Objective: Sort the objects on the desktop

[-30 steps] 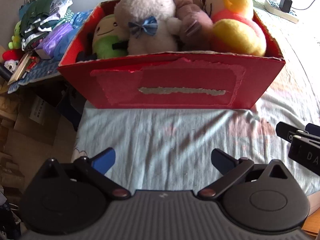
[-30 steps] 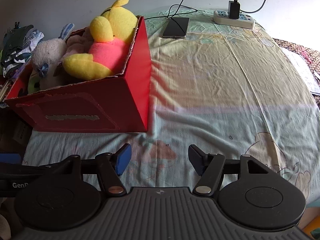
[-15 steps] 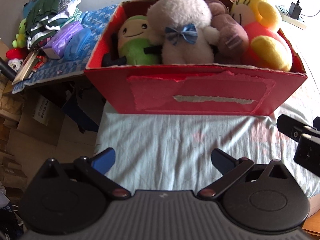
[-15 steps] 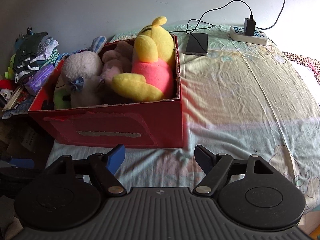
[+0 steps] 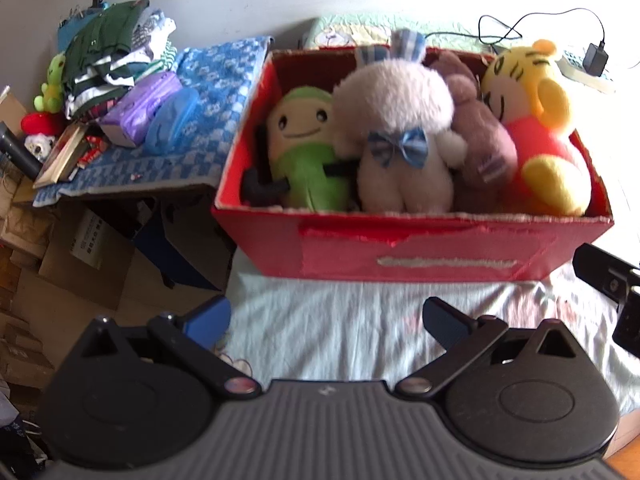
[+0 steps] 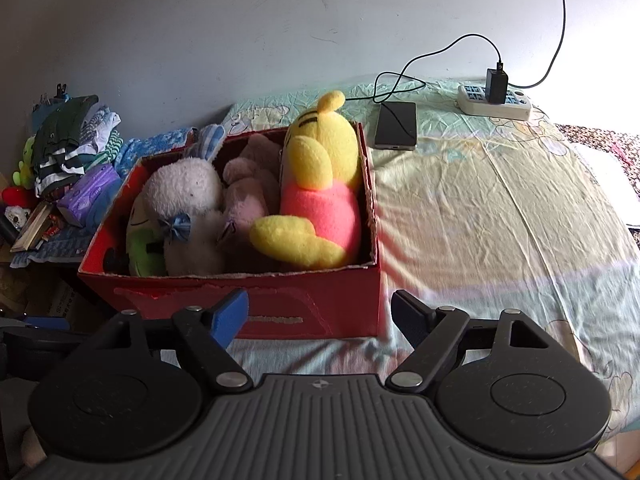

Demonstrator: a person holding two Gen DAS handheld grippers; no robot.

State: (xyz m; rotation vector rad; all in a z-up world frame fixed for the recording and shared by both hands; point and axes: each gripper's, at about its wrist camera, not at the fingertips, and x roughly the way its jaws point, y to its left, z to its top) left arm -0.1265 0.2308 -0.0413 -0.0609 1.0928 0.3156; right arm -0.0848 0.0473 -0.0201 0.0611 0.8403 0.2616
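Note:
A red cardboard box point(image 5: 440, 252) point(image 6: 320, 300) stands on the bed and holds several plush toys: a green one point(image 5: 308, 152), a white one with a blue bow point(image 5: 400, 148) point(image 6: 184, 208), a brownish one point(image 5: 480, 140) and a yellow one in a pink shirt point(image 5: 540, 136) point(image 6: 320, 200). My left gripper point(image 5: 326, 318) hangs open and empty in front of the box, over the sheet's left edge. My right gripper point(image 6: 320, 312) is open and empty too, just before the box's near wall. Part of the right gripper shows at the left wrist view's right border point(image 5: 612, 292).
A phone point(image 6: 396, 125) on a cable and a power strip point(image 6: 496, 100) lie on the pale bedsheet point(image 6: 500, 208) behind and right of the box. Left of the bed is a blue checked cloth point(image 5: 192, 120) with piled clothes point(image 5: 108, 56), small toys and cardboard boxes point(image 5: 72, 256) below.
Both grippers have drawn back and risen from the box, so its inside and more of the bed show. Both stayed open and empty.

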